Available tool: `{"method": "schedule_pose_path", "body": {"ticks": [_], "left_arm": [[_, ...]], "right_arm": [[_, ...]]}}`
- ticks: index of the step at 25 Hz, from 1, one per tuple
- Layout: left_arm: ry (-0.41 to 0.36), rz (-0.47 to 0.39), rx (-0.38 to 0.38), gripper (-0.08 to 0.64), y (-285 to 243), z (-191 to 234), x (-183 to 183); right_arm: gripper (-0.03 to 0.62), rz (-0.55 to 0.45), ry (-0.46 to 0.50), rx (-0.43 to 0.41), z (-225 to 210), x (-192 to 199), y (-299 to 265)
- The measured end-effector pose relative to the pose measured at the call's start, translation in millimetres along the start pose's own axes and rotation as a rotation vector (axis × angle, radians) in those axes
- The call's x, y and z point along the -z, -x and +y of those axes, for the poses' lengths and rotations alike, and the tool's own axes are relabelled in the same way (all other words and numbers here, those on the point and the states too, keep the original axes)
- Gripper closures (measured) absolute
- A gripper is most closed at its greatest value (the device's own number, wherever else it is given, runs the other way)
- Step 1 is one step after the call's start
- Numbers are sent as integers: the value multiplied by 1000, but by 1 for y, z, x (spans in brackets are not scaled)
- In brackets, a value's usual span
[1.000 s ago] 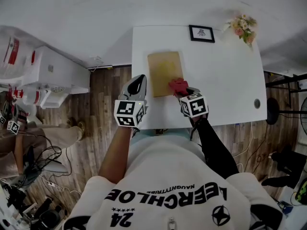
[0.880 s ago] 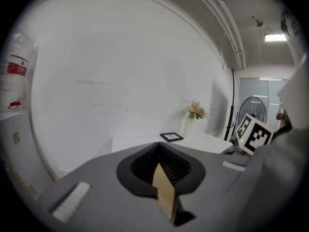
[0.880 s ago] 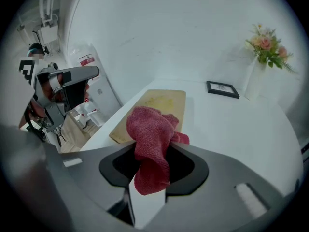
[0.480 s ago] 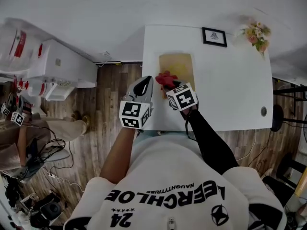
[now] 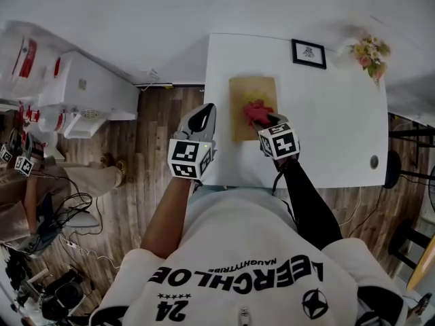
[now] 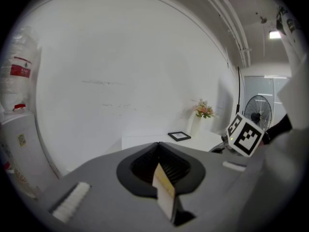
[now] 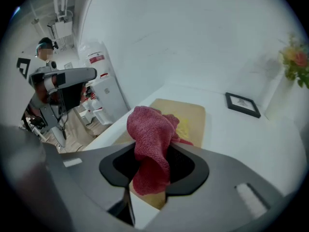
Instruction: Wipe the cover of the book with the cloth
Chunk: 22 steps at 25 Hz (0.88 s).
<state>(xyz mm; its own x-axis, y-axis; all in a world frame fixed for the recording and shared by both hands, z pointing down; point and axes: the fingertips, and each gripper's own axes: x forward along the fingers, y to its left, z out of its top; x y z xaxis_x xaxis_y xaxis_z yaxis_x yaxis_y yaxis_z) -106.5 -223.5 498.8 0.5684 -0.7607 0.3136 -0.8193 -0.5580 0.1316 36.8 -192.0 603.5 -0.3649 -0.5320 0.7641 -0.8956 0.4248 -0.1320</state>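
A tan book [image 5: 245, 124] lies flat on the white table [image 5: 333, 128], near its left edge. A red cloth [image 5: 255, 110] rests bunched on the book's cover, right of its middle. My right gripper [image 5: 263, 119] is shut on the red cloth and presses it on the cover. In the right gripper view the cloth [image 7: 150, 138] hangs out between the jaws over the book [image 7: 189, 115]. My left gripper [image 5: 202, 119] hovers left of the book by the table's left edge, shut and holding nothing; in its own view the left gripper [image 6: 163, 186] points at the wall.
A small black picture frame [image 5: 308, 53] and a vase of flowers [image 5: 370, 49] stand at the table's far side. A round grommet [image 5: 374, 161] sits at the right. White cabinets [image 5: 75, 90] and a seated person [image 5: 24, 195] are on the wooden floor to the left.
The right gripper dragged the red cloth from the book's near right corner to its left side, then back toward the middle right. The left gripper stayed beside the table edge.
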Motion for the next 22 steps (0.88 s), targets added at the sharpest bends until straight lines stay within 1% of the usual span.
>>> {"method": "schedule_pose_path", "body": {"ticks": [2,4,12,14,18,20,22], "left_arm": [[3,-1,5,506,-5,0,-2],[4,-1,11,506,-10,-1,-3],[-1,-11,25,506,-25,-10,-10],[5,-14,17,506,-25,-8,-11],[16,-15,-9,506,-22,-3,-10],[18,-10,-29,506,-18,0,-8],[21,-6,-53,506,-13,3,-5]], "right_arm": [[454,-8,-50,47,-25,8,10],[454,-9,-80,77,-41,12,17],[454,3,-46,86,-44,11,19],[454,-20,-31,62,-35,1,18],[454,-78,17,-46,2,-39,1],[454,-89,33,-105,23,-58,-12],[454,-79,60,-150,42,-69,-27]]}}
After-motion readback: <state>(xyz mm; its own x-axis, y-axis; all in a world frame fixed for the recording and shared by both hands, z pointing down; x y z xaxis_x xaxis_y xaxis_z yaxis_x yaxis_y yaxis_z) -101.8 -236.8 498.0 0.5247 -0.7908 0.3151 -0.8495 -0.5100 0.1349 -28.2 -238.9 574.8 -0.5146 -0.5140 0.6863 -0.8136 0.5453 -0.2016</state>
